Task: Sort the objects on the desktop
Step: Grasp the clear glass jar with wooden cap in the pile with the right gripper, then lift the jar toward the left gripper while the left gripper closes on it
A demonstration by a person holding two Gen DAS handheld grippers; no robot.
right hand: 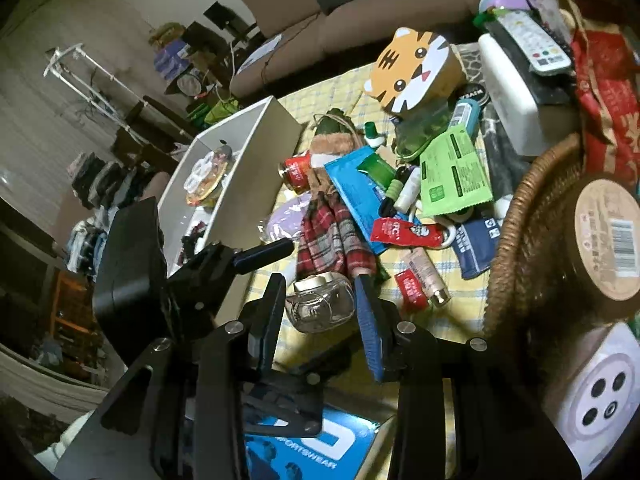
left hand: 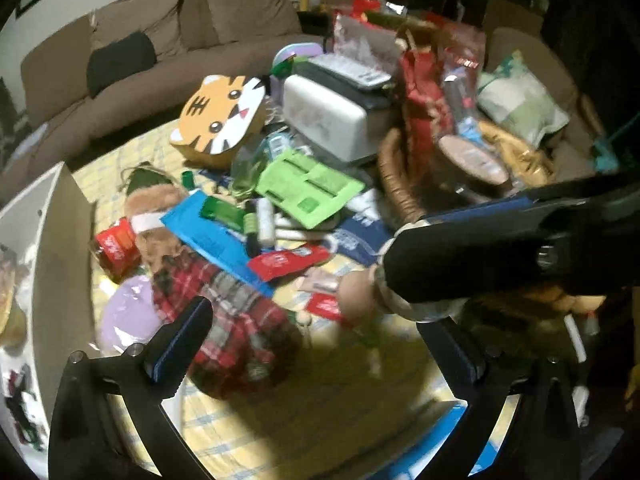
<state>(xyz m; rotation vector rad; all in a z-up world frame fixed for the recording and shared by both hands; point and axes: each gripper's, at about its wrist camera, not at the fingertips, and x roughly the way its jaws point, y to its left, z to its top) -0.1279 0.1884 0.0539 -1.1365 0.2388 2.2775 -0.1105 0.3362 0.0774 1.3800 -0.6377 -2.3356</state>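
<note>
My right gripper (right hand: 320, 300) is shut on a small clear glass jar (right hand: 322, 306) with a pale gold lid, held above the yellow checked tablecloth (right hand: 460, 316). My left gripper (left hand: 316, 344) is open and empty, above a red plaid cloth doll (left hand: 236, 320). The right gripper's black body (left hand: 500, 256) crosses the left wrist view on the right. A pile of small items lies ahead: a tiger-face box (left hand: 222, 114), a green packet (left hand: 308, 188), a blue packet (left hand: 208, 236), a red sachet (left hand: 286, 260).
An open white box (right hand: 224, 184) with some items inside stands on the left of the table. A wicker basket (right hand: 532, 220) full of things is on the right. A white device (left hand: 332, 120) with remotes on top sits behind the pile. A brown sofa (left hand: 140, 40) is behind.
</note>
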